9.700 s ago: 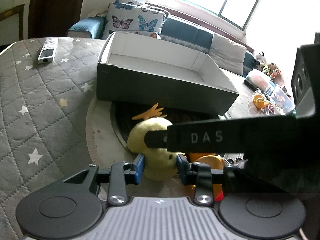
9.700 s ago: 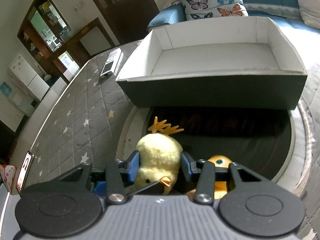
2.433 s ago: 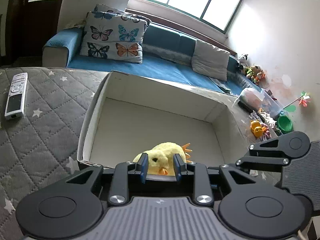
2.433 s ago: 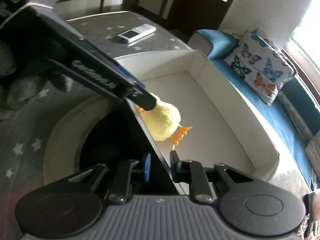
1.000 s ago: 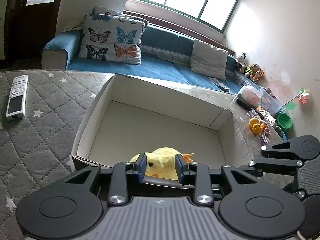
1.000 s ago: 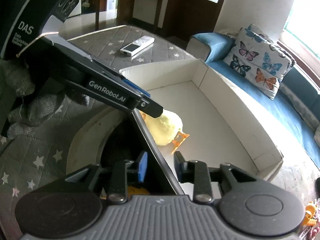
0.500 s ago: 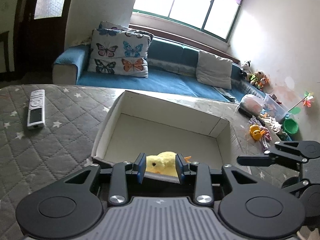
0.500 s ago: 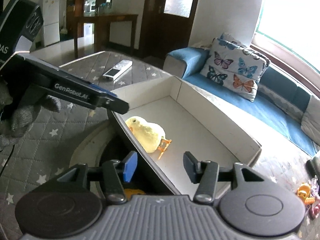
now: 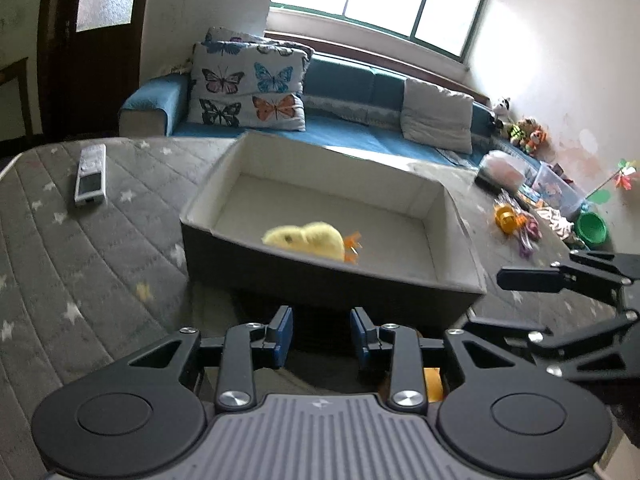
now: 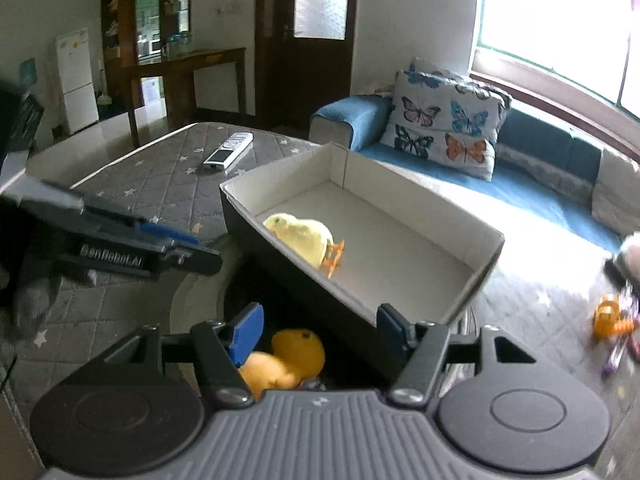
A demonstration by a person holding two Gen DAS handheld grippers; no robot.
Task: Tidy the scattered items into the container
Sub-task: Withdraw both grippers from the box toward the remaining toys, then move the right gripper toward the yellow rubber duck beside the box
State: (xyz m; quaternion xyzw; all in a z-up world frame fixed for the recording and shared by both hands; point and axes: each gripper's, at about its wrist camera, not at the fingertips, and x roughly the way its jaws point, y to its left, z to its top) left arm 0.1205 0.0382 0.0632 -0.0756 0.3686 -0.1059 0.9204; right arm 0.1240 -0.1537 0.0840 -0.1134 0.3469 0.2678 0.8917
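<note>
Nearest, at 6 o'clock, the right gripper (image 10: 320,326) is spreading its jaws over an orange plush toy (image 10: 286,358), gripping nothing. The left gripper (image 9: 321,334), marked "GenRobot.AI", hangs released and empty. At 12 o'clock the yellow chick (image 9: 306,240) lies in the box (image 9: 320,280), which is farther off than a second ago.

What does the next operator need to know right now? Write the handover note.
Left gripper: open, empty, just short of the box.
Right gripper: jaws opening, nothing between them.
Done: yellow chick lies inside the box by its near wall.
Left: orange plush toy still on the dark round surface in front of the box, below the right gripper. Pick it up next, probably with the right.
</note>
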